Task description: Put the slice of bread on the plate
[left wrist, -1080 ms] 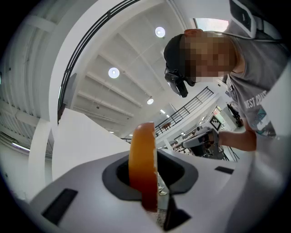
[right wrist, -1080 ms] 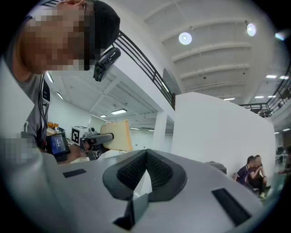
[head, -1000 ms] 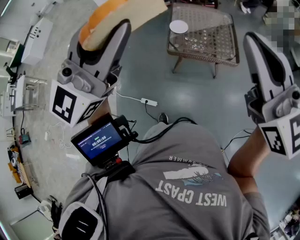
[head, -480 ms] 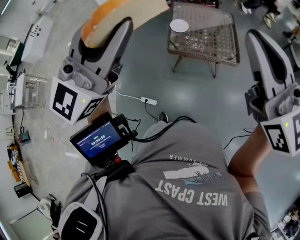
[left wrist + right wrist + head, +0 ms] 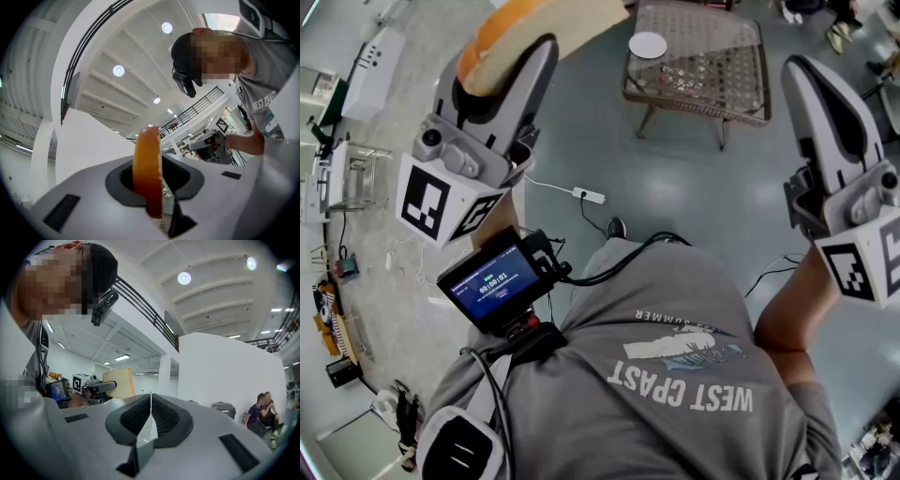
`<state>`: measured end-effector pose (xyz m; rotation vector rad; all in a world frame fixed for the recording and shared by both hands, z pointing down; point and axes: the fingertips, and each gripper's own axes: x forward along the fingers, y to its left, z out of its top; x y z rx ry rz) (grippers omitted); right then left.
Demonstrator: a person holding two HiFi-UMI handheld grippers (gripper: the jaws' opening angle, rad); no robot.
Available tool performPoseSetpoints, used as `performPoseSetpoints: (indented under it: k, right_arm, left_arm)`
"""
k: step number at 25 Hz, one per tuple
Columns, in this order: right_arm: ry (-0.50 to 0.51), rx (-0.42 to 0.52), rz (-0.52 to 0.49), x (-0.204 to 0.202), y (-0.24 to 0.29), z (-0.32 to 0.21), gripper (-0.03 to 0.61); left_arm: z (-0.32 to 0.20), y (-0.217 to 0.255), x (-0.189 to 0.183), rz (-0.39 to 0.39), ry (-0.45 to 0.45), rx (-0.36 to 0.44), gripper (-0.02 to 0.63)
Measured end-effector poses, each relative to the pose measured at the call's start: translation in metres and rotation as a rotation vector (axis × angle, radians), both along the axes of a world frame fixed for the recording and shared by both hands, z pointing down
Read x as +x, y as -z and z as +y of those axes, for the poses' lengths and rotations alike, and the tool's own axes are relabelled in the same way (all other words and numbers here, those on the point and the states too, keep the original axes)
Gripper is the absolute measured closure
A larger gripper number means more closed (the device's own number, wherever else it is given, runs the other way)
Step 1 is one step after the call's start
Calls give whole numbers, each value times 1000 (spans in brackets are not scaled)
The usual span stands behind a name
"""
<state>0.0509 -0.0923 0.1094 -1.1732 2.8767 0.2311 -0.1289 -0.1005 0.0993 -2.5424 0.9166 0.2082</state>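
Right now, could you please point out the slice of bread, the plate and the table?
slice of bread (image 5: pixel 581 17): head view, its pale face.
plate (image 5: pixel 648 44): head view, centre of the disc.
table (image 5: pixel 712 58): head view, bare top beside the plate.

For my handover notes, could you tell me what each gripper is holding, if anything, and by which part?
The left gripper clamps the pale, orange-brown-crusted bread slice by its crusted edge; the right gripper is shut and empty.

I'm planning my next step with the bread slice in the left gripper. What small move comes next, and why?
Probably carry the left gripper forward toward the white plate on the glass-topped table. It grips the bread slice up high, well short of the plate, which looks bare.
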Motion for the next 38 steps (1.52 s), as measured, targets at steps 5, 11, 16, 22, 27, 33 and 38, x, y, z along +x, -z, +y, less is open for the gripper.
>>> performPoseSetpoints:
  k: [5,11,16,22,27,33,38]
  right_arm:
    - [20,-4,-11,-6,-2,-6,571]
    - [26,-25,-16,-7,-9,-11,571]
    - [17,-19,-22,-5,-8,-8,571]
    - [-5,-9,-16,-3,-7,1,571]
    - [-30,-2,-14,1,-6,8,571]
    - [-70,7,-13,11,-2,16,571]
    - [-99,9,-7,15,-2,26,571]
  left_arm:
    - [-5,-4,-4,-8,18,-12,515]
    - [-10,-11,-4,-10,26,-37,514]
    - [-8,-10,-2,-15,18,-28,514]
    - [-4,-9,0,-7,4,-18,514]
    - [-1,-7,1,-11,-9,-6,515]
    - [3,-4,14,-10,-52,3,515]
    - [8,-5,19,-5,-84,3,514]
